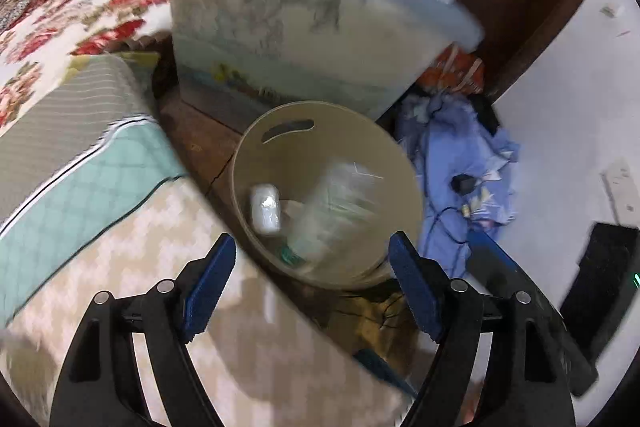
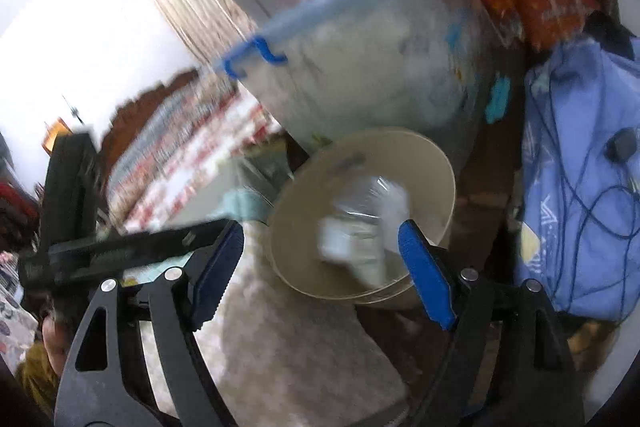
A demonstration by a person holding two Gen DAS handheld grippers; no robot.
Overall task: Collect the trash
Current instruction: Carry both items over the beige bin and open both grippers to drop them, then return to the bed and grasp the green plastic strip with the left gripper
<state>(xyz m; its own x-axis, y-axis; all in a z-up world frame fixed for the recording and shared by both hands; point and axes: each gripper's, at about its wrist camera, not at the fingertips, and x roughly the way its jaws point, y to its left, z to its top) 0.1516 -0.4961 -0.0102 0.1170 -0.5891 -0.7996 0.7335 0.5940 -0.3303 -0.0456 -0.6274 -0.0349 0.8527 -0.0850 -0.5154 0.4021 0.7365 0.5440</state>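
A beige round waste bin (image 1: pixel 256 155) stands on the dark floor beside the bed. Inside it lie a white crumpled packet (image 1: pixel 265 205) and a blurred clear plastic wrapper (image 1: pixel 336 203). My left gripper (image 1: pixel 312 239) hovers over the bin's near rim, open, with nothing pressed between its blue pads. In the right wrist view the same bin (image 2: pixel 400 151) holds the clear wrapper (image 2: pixel 372 203) and a white piece (image 2: pixel 336 239). My right gripper (image 2: pixel 322 227) is open above the rim too, holding nothing. The black body at the left of that view looks like the other gripper (image 2: pixel 80 227).
A clear storage box (image 1: pixel 280 39) with a blue handle stands right behind the bin. The bed with a floral cover (image 1: pixel 80 7) and a beige chevron blanket (image 1: pixel 140 267) fills the left. A heap of blue cloth with a cable (image 1: pixel 452 163) lies to the right, by a black box (image 1: pixel 600 287).
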